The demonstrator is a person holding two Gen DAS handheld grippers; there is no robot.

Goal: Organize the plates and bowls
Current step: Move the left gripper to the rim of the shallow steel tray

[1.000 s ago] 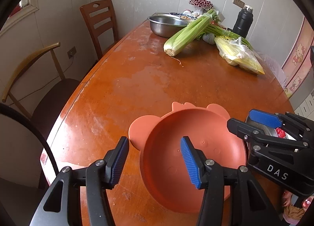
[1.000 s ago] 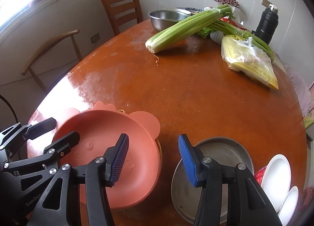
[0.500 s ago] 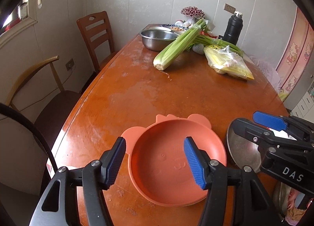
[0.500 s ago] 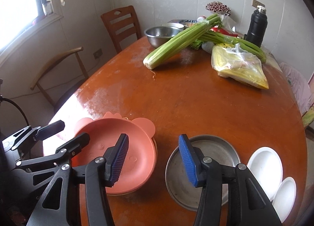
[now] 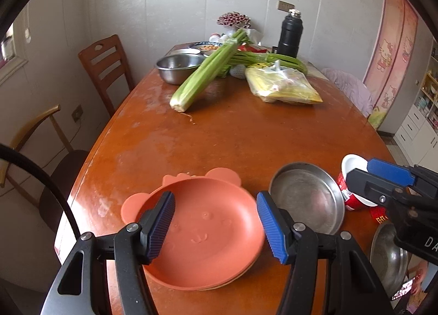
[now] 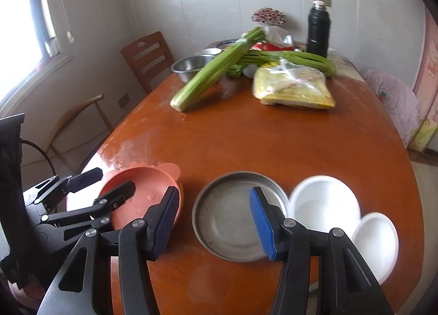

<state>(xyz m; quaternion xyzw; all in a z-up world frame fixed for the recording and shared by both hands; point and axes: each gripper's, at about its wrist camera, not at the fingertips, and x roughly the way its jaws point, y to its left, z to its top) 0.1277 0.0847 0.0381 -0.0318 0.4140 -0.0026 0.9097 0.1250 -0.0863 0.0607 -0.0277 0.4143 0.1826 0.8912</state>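
Two hand-held claws hang over the near end of an oval orange-brown surface (image 5: 246,134), both with blue pads spread apart and gripping nothing. The left claw (image 5: 215,228) hovers above the stacked salmon plates (image 5: 208,222), which sit close to the surface's near left edge. The right claw (image 6: 212,222) hovers over a shallow steel plate (image 6: 232,211) just beside them. To its right two white bowls (image 6: 325,200) crowd the near right rim, one overlapping the other. The middle of the surface lies bare and glossy, leaving open room between the dishes and the far end. There, a celery bunch (image 5: 205,74) leans on a steel mixing bowl (image 5: 178,67), next to a yellow bagged packet (image 5: 282,87) and a black flask (image 5: 290,35). Two wooden chairs (image 5: 106,68) stand along the left edge by the wall.
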